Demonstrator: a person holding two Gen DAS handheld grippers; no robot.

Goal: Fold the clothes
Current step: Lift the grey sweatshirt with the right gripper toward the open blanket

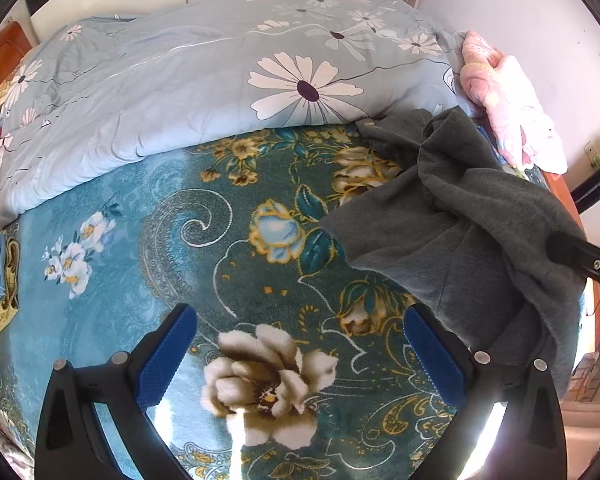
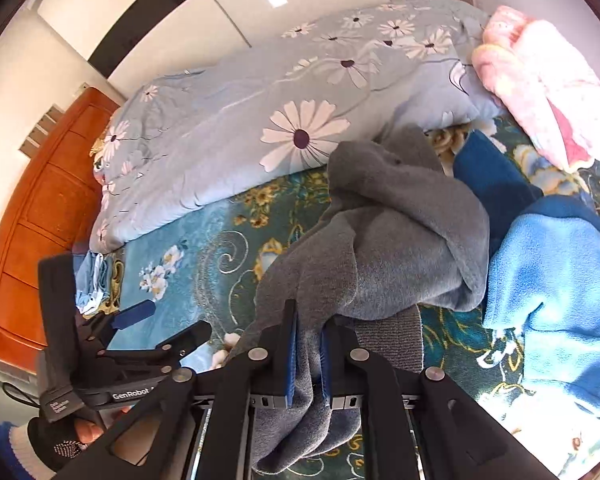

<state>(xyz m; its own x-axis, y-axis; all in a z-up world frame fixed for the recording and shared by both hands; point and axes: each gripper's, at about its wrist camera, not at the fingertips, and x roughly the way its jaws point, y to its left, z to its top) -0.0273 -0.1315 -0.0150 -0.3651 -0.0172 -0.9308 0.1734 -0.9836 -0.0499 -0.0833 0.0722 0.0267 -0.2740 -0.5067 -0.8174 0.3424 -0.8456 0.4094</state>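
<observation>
Grey garment (image 2: pixel 380 240) clamped in right gripper (image 2: pixel 308 344).
Left gripper (image 1: pixel 296 344) jaws apart, empty, above floral blanket (image 1: pixel 180 240); garment type unclear, bunched.

grey garment (image 2: pixel 380 248) | teal blanket (image 1: pixel 148 216), gold scrolls, cream and blue roses | pale blue duvet (image 1: pixel 188 76), white daisies, dark centres | pink bundle (image 2: pixel 540 92) | light-blue fleece (image 2: pixel 556 280) | navy cloth (image 2: pixel 488 184) | blue gripper pads (image 1: pixel 166 364)

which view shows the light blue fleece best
The right wrist view. The light blue fleece lies in plain sight there on the floral blanket, right of the grey garment that the right gripper pinches. The left wrist view shows none of it; the grey garment fills that side.
</observation>
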